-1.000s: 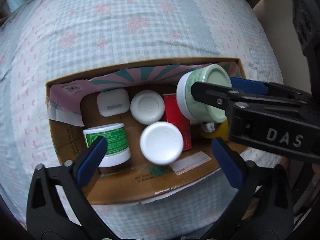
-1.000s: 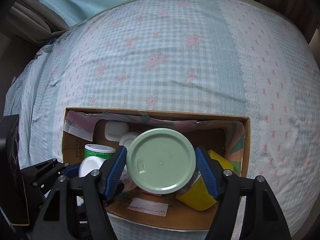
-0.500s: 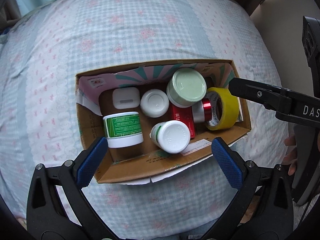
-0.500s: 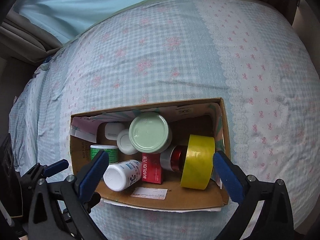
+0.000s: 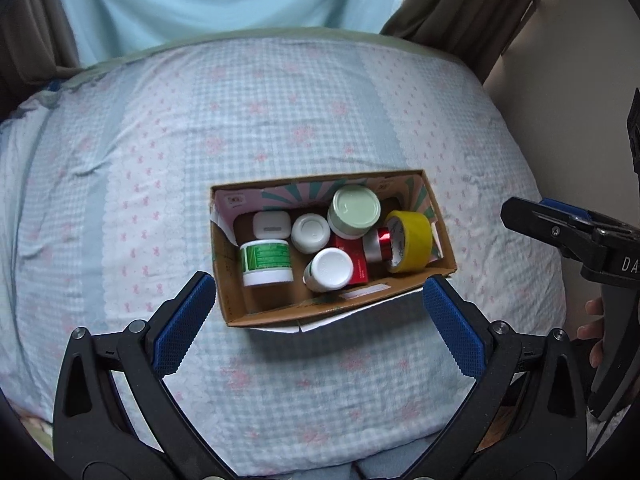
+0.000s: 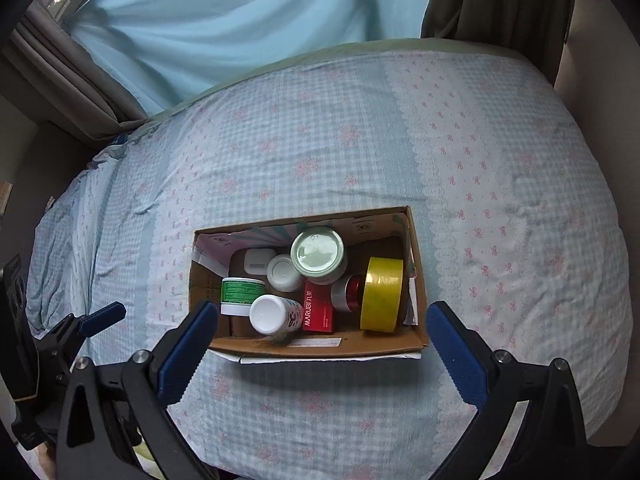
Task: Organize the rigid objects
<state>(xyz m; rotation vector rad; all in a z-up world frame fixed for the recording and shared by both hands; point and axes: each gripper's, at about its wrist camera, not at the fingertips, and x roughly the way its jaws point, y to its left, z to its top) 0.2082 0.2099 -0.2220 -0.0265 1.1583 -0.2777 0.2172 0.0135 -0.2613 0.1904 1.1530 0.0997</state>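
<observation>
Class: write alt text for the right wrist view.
An open brown cardboard box on a blue gingham bedspread holds jars, a red carton and a yellow tape roll; the open right hand-held gripper hovers before it.

"MARUBI" on red box (image 6: 318, 312); "DA" on right hand-held gripper (image 5: 568, 224)

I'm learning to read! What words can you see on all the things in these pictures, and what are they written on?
"MARUBI" on the red box in the cardboard box.
"DA", cut off by the picture edge, on the right gripper in the left wrist view.
Green label of the white jar: print too small to read.
White sticker and yellow tape roll: print too blurred to read.
</observation>
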